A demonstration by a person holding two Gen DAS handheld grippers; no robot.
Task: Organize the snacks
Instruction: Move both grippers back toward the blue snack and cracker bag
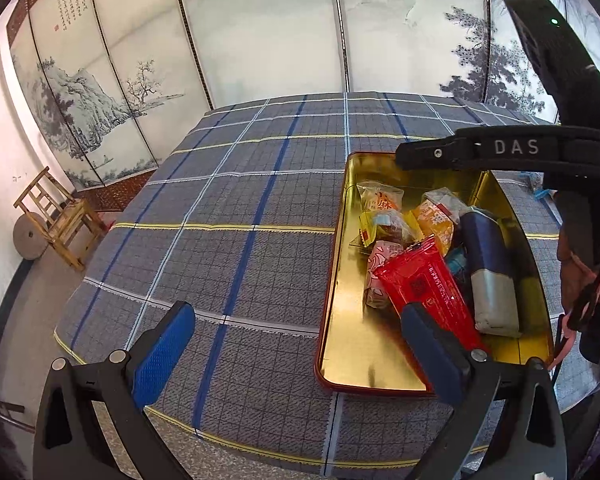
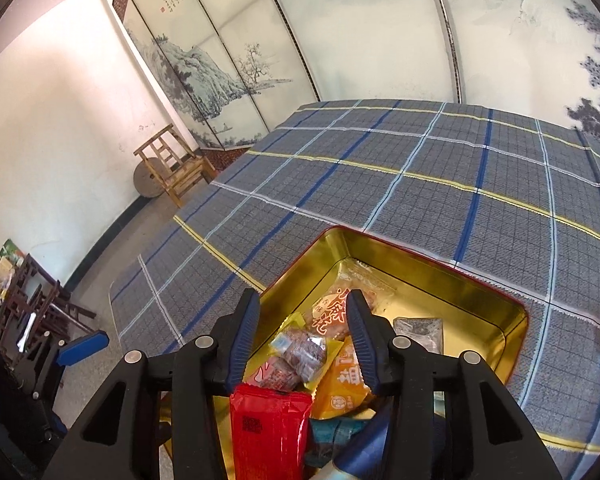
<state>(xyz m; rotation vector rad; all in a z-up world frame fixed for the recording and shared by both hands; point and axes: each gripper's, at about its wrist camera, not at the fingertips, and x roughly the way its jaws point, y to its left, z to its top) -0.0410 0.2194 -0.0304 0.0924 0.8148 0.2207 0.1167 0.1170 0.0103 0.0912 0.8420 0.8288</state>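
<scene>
Left wrist view: the left hand-held gripper (image 1: 296,354) hangs wide open and empty over the plaid-covered surface (image 1: 220,208), its right finger overlapping the near rim of the gold tin (image 1: 340,280). The tin is the landmark: it sits at the right side of the cloth, and all the visible snacks lie inside it. A red packet (image 1: 424,284) lies at the near end, tilted on top of the pile; a pink wrapper (image 1: 380,276) is to its left, a navy and grey pack (image 1: 488,268) to its right, an orange packet (image 1: 436,224) behind it, and a clear pastry packet (image 1: 380,198) toward the tin's far end. The right hand-held gripper (image 1: 508,152) crosses above the far half of the tin.

Right wrist view: the right hand-held gripper (image 2: 304,340) is partly open with nothing clamped; its 2 fingers hang above the pile, and the red packet (image 2: 270,432) lies loose below them.

Risks, as I judge them: the red packet rests slanted on other wrappers, so it could slide within the tin. The right gripper's fingers sit close to the heap, and a sideways exit could snag a wrapper and drag it over the rim. The left gripper's finger at the rim could nudge the light tin across the cloth.
</scene>
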